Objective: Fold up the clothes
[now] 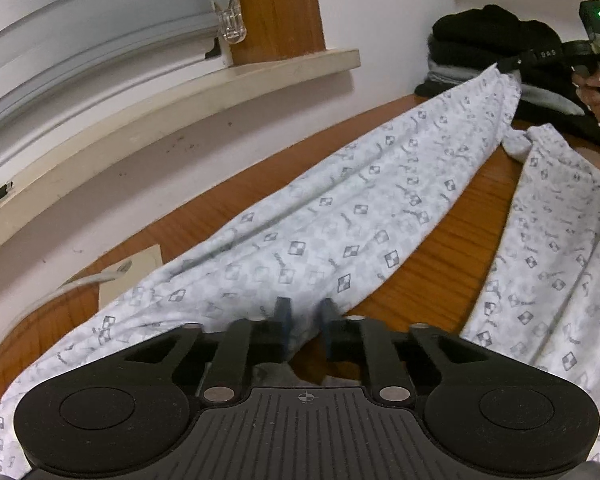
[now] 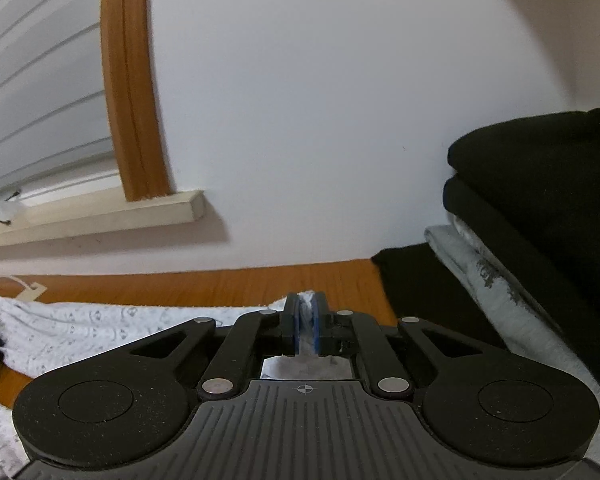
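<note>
A white patterned garment (image 1: 380, 208) is stretched across the wooden table (image 1: 440, 272), running from the lower left of the left wrist view to its upper right. Its near end is pinched in the closed left gripper (image 1: 305, 320), though a visible gap is seen between the fingers around the bunched cloth. Its far end is clamped tightly in the right gripper (image 2: 306, 320). A stack of folded dark clothes (image 2: 540, 208) is seen at the right.

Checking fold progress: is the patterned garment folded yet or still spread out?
Not folded: the garment is stretched long across the table, its ends pinched by the left gripper and right gripper.
</note>
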A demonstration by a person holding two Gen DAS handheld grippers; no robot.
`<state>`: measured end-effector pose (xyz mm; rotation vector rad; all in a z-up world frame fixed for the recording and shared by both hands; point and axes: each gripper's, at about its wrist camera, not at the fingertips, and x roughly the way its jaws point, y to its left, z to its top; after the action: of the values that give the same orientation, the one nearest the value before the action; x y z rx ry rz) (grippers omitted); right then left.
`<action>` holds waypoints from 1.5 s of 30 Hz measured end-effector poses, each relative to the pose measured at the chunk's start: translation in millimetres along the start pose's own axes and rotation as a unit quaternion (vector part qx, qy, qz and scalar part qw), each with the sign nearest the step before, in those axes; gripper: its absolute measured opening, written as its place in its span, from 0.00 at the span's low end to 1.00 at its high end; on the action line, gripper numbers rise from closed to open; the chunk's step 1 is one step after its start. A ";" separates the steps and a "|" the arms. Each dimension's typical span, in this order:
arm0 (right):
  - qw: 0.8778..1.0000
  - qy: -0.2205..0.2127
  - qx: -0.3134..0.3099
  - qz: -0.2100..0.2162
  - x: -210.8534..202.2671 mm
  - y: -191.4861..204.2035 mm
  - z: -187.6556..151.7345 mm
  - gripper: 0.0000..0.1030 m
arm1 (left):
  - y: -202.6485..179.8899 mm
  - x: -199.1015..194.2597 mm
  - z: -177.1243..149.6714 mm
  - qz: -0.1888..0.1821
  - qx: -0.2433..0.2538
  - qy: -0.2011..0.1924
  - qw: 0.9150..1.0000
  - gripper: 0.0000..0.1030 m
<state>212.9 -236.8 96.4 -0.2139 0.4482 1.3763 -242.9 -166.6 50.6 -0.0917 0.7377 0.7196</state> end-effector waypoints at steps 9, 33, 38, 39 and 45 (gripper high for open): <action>0.999 -0.021 0.007 -0.028 69.1 7.6 54.1 0.06 | 34.1 -32.7 50.7 0.072 -0.030 -0.101 0.992 0.02; 0.995 0.040 0.020 -0.091 60.9 -31.1 16.6 0.25 | -47.0 -1.9 66.9 -0.079 -0.016 -0.068 0.994 0.04; 0.997 0.071 0.005 -0.022 77.5 10.7 3.6 0.28 | -33.6 7.9 55.3 -0.054 -0.021 -0.047 0.997 0.04; 0.997 0.080 -0.005 -0.007 79.9 20.1 -2.7 0.30 | -29.8 9.7 52.0 -0.051 -0.025 -0.043 0.997 0.04; 0.994 0.095 -0.049 0.030 73.1 54.4 -31.2 0.34 | -3.6 12.5 29.5 -0.033 -0.058 -0.030 0.997 0.04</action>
<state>163.5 -173.5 43.3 -0.4170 0.5493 1.4452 -217.0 -152.8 64.0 -0.1979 0.6328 0.6988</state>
